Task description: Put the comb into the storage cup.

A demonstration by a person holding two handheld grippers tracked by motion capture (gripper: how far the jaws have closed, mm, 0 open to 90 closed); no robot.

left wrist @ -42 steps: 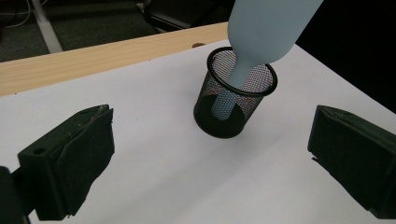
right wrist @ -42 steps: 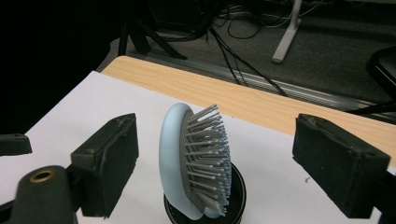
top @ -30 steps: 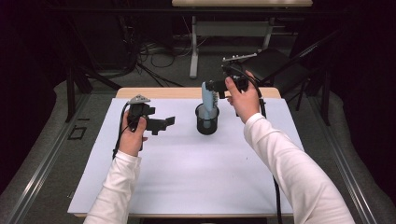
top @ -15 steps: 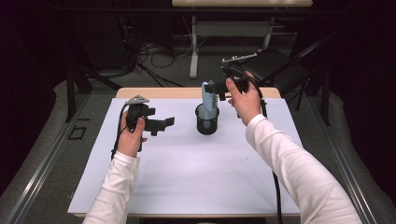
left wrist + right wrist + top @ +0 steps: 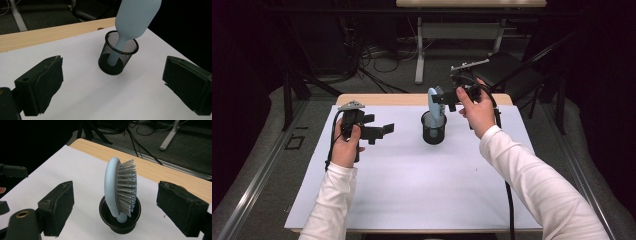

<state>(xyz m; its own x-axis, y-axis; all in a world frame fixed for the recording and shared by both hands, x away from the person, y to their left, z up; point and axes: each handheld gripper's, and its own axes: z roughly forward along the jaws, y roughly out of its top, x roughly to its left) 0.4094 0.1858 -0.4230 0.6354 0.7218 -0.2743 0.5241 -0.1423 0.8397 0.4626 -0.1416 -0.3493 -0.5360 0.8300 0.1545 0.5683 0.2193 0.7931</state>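
**Hairbrush standing in the mesh cup, both grippers released**

A pale blue hairbrush stands handle-down in a black mesh cup on the white table sheet, its head leaning against the rim. The right gripper is held just beside and above the brush head, jaws spread wide with nothing between them; in the right gripper view the brush sits ahead, centred between the two pads. Compared with the frames a second and half a second ago, the scene is almost unchanged: the right gripper remains at the brush head and the cup has not moved. This suggests the brush has been set down and let go. The left gripper hovers well apart from the cup, also spread and empty. The brush top is cut off in the left gripper view; the handle's lower end is hidden inside the cup.
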